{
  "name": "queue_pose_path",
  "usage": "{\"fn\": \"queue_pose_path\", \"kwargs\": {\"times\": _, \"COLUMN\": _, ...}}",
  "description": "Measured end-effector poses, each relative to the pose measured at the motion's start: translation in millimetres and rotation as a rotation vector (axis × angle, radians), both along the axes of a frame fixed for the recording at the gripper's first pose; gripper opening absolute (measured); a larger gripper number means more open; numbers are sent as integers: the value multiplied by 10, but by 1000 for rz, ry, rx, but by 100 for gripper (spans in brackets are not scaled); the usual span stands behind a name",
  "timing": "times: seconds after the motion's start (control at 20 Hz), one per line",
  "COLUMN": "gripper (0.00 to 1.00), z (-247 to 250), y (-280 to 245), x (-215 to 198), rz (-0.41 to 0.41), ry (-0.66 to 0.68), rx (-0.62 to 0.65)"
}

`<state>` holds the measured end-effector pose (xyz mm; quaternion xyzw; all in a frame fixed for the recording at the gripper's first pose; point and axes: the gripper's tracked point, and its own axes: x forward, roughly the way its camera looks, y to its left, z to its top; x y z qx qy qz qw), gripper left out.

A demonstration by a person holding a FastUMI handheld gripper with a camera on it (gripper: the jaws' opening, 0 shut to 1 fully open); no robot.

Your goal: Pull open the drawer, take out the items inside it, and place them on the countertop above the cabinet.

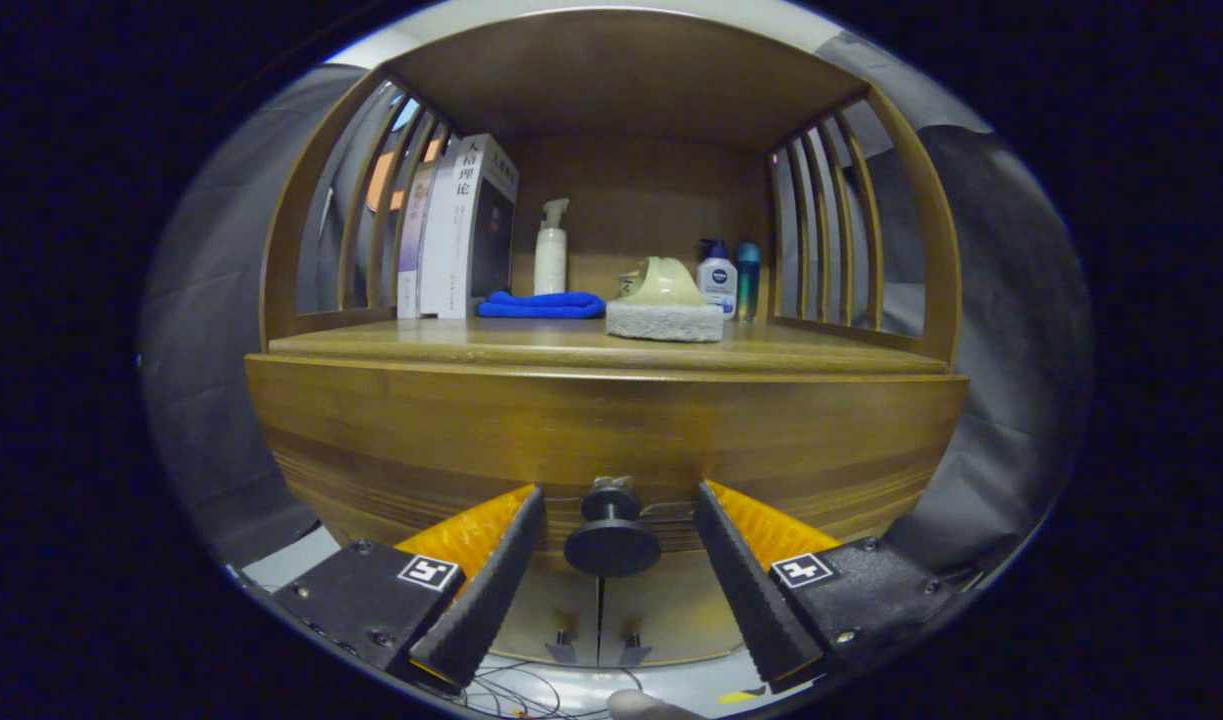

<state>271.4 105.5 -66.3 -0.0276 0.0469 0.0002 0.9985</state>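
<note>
The wooden cabinet's drawer front (601,430) is closed, its wide panel spanning just below the countertop (531,342). A round black knob (611,535) sticks out from the drawer's middle. My gripper (619,495) is open, one black ribbed finger (491,580) on each side of the knob, neither touching it. The knob sits between the fingers, level with their tips. The drawer's contents are hidden.
On the countertop stand books (456,230) at the left, a folded blue cloth (541,305), a white pump bottle (550,250), a sponge with a pale green holder (664,305), and two small bottles (726,280). Slatted sides wall the shelf. Two lower cabinet doors (599,620) sit below the drawer.
</note>
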Motion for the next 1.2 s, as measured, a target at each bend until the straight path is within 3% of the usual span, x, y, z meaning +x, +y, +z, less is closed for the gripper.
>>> {"fn": "queue_pose_path", "kwargs": {"times": 0.65, "gripper": 99, "z": 98, "y": -53, "x": -25, "rz": -1, "ry": 31, "rx": 9}}
{"fn": "queue_pose_path", "kwargs": {"times": 1.2, "gripper": 99, "z": 468, "y": -649, "x": -1597, "rz": 44, "ry": -57, "rx": 43}}
